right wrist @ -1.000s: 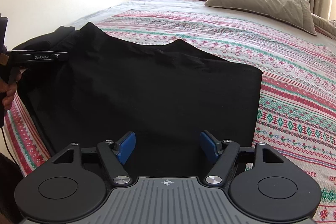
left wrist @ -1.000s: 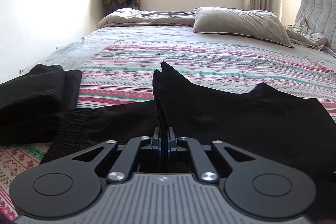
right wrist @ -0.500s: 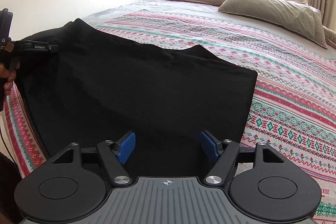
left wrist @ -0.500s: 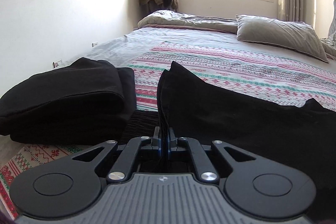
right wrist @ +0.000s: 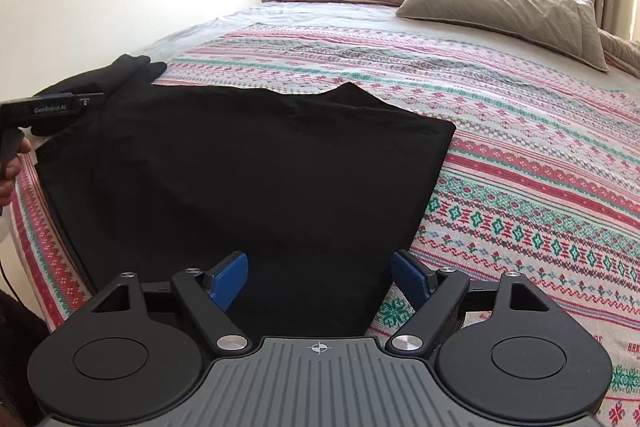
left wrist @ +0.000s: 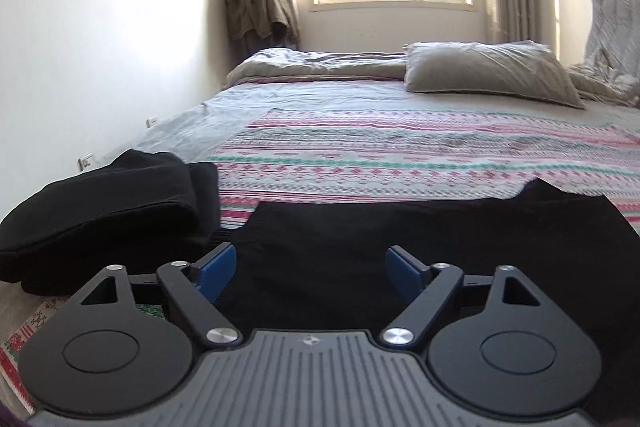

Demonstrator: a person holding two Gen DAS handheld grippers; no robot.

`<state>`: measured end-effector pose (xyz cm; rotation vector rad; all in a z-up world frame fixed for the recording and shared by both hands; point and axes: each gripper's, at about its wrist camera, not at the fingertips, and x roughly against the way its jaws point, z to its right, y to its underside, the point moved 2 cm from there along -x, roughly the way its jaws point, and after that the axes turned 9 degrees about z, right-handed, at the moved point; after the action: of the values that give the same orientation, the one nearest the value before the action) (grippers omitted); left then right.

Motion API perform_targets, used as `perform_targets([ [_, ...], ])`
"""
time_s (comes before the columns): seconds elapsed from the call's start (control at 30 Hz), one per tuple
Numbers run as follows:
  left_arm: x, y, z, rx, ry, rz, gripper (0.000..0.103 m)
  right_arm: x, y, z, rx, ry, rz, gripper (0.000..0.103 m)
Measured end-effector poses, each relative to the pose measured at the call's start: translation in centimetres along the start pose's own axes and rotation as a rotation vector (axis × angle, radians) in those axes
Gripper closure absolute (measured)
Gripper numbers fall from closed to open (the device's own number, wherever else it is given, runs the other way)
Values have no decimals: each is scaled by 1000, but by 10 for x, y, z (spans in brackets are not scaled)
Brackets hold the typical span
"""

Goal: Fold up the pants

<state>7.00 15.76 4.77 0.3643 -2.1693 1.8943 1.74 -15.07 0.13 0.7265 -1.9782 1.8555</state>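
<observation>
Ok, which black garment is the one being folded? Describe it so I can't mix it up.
On the patterned blanket at the near edge of the bed, the pants lie spread flat, ahead of both grippers. Unlike the black pile bundled thick at their left, they form one wide, thin sheet.

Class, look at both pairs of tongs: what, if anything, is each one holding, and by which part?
Nothing is held. The left tongs and right tongs are both opening, and the black pants lie flat on the bed beneath them, ungripped.
</observation>
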Motion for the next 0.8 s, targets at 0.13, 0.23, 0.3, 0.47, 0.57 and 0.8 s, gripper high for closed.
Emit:
perform_targets([
  [0.13,11,9,33,-68,120,-13,0,9,5,12,-73,-32,-30,22],
  [0.23,11,20,59,-89,240,-45,0,16,12,21,-124,-55,-52,22],
  [0.3,15,28,75,-97,315,-63,0,21,17,27,-146,-56,-60,22],
  [0.47,20,37,106,-90,471,-91,0,32,27,38,-186,-48,-70,24],
  [0.57,24,40,120,-92,546,-90,0,37,31,39,-196,-82,-75,46],
  [0.8,30,54,148,-144,710,-117,0,36,42,37,-274,-215,-130,70],
])
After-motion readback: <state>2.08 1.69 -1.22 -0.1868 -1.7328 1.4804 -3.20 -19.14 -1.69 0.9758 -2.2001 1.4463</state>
